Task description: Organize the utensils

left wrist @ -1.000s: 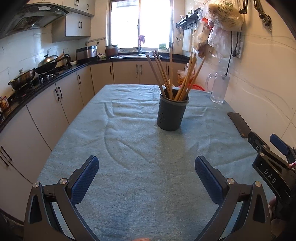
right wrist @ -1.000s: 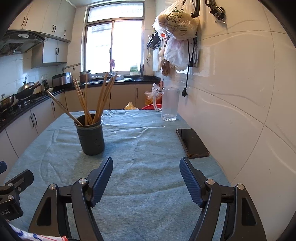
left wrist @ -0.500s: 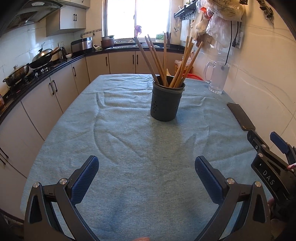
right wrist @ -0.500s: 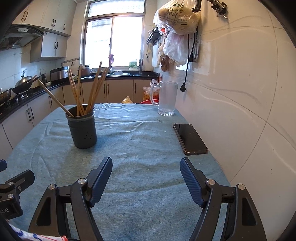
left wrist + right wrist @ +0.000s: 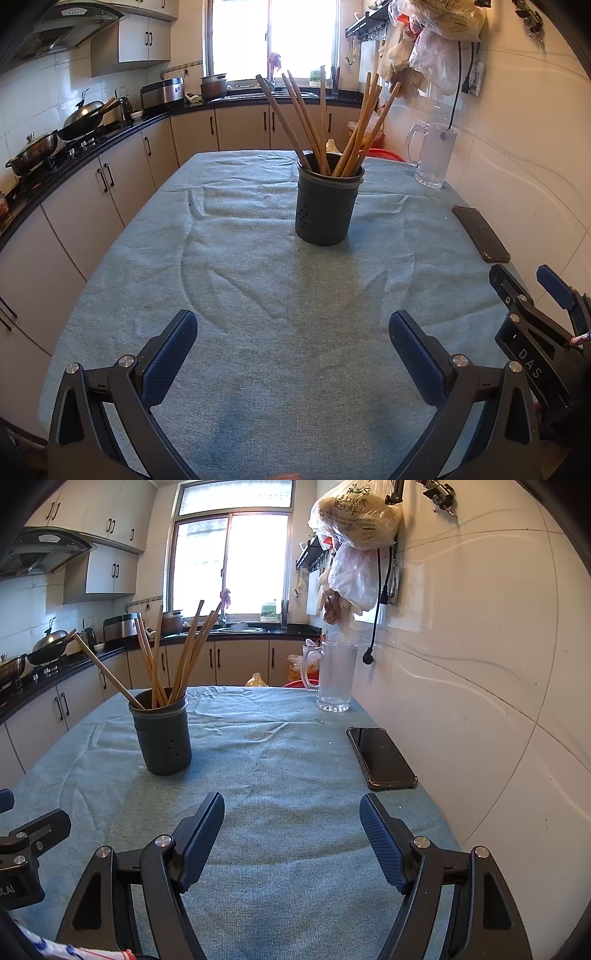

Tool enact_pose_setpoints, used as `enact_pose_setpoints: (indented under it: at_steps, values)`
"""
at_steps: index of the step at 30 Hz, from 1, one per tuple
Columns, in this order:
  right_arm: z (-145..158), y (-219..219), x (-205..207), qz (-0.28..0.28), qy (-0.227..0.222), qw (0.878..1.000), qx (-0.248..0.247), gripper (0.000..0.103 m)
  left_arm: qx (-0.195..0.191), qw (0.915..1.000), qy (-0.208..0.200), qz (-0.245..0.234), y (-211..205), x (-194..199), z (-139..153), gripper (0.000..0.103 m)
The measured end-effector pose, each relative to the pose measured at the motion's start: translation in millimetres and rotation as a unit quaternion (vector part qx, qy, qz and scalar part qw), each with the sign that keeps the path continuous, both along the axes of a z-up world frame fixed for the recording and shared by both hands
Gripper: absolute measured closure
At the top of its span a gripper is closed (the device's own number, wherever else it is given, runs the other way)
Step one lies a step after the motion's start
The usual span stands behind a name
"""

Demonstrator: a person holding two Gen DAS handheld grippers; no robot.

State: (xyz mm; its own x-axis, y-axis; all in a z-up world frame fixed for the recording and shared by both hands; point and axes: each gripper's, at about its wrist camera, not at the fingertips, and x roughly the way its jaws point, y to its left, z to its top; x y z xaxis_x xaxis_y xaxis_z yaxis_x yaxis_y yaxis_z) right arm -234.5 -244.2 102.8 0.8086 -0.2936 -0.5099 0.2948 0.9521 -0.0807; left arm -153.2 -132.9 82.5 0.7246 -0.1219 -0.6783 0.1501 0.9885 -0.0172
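Note:
A dark grey utensil holder [image 5: 327, 206] stands upright in the middle of the table, with several wooden chopsticks [image 5: 321, 122] fanned out in it. It also shows in the right wrist view [image 5: 162, 734], with its chopsticks [image 5: 173, 657]. My left gripper [image 5: 291, 332] is open and empty, low over the cloth in front of the holder. My right gripper [image 5: 291, 812] is open and empty, to the right of the holder and nearer than it. The right gripper's body shows at the left view's right edge [image 5: 535, 317].
A blue-grey cloth [image 5: 258, 295] covers the table. A black phone [image 5: 380, 757] lies near the right wall. A glass pitcher [image 5: 334, 675] stands at the far right. Kitchen counters with pots [image 5: 77, 122] run along the left. Bags [image 5: 354, 520] hang on the right wall.
Both grippers have moved forward and lower toward the holder, which now looks larger and nearer. Both stay open and empty.

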Motion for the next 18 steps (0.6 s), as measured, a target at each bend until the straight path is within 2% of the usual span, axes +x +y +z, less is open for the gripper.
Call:
enact_pose_setpoints:
  at_steps: [18]
  values:
    - [5.9, 14.1, -4.6, 0.011, -0.007, 1.000, -0.014, 0.022, -0.013, 0.9999, -0.004, 0.007, 10.0, -6.0, 3.8, 0.000]
